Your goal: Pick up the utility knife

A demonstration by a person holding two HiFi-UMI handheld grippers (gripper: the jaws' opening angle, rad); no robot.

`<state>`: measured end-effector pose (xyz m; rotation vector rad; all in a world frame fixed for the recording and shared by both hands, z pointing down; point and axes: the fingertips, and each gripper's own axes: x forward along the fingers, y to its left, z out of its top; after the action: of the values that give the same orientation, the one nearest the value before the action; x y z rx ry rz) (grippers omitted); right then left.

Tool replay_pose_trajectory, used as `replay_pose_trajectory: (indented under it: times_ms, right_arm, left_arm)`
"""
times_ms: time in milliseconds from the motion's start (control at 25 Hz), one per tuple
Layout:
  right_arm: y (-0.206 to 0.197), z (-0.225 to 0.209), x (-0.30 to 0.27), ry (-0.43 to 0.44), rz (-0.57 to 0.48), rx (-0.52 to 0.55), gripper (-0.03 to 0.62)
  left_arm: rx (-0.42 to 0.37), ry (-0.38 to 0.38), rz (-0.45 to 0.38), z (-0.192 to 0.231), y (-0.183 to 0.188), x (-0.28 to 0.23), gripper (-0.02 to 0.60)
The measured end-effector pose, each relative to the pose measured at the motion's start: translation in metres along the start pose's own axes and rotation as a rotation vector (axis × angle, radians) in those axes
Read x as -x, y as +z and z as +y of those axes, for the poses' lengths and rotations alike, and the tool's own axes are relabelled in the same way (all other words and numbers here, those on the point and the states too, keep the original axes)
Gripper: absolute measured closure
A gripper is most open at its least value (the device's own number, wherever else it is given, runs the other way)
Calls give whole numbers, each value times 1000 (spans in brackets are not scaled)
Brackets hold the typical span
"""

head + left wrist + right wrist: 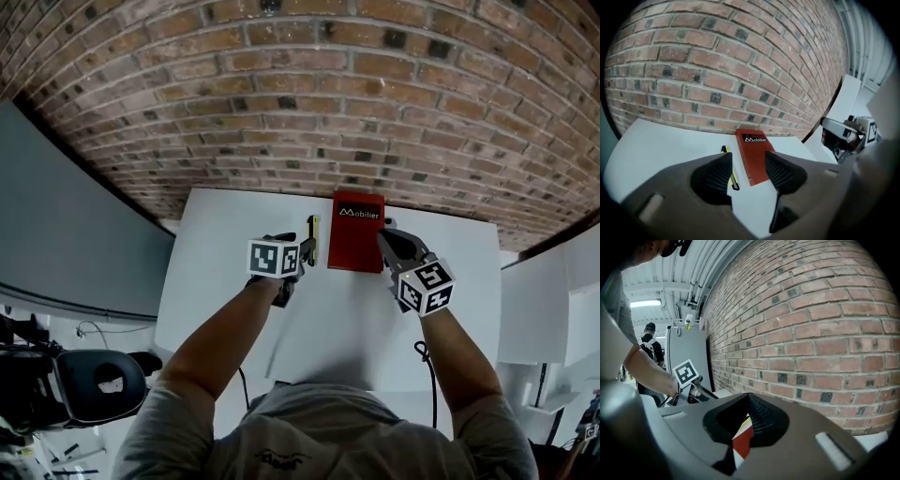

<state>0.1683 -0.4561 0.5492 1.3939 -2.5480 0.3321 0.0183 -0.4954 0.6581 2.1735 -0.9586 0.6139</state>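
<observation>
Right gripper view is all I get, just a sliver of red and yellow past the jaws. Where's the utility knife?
Observer: The utility knife lies on the white table, just left of the red book, parallel to it.
Operator: Has the left gripper got it?
Observer: No. The left gripper is open and empty, the knife ahead by its left jaw.
Operator: Knife touching the book?
Observer: No, a strip of table shows between them.

I'm looking down on a table (225, 309) that is standing against a brick wall (300, 94). A book (357, 232) is lying on the table at its far edge, close to the wall. The utility knife (312, 234) is lying just beside the book's left side, running parallel to it. My left gripper (302, 251) is hanging at the knife's near end, and my right gripper (388, 238) is sitting by the book's near right corner.
</observation>
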Motion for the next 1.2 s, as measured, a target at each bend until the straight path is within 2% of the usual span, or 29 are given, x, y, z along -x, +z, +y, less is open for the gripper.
replay_pose_trajectory:
  times_ms: [320, 480, 840, 1000, 1160, 1200]
  right_arm:
    - [-36, -16, -57, 2, 47, -18, 585]
    - [-53, -21, -74, 7, 70, -28, 585]
    - [-78, -27, -86, 2, 95, -49, 585]
    - [-83, -28, -86, 4, 102, -55, 585]
    - [-86, -30, -85, 4, 101, -62, 585]
    - [-86, -31, -84, 1, 99, -63, 585]
  left_arm:
    - [10, 71, 138, 45, -29, -68, 350]
    - [47, 99, 185, 57, -36, -95, 347]
    - [42, 173, 277, 71, -45, -138, 334]
    - [50, 240, 303, 83, -51, -145, 328]
    - [-80, 346, 312, 89, -48, -155, 364]
    - [-103, 356, 322, 86, -47, -158, 394]
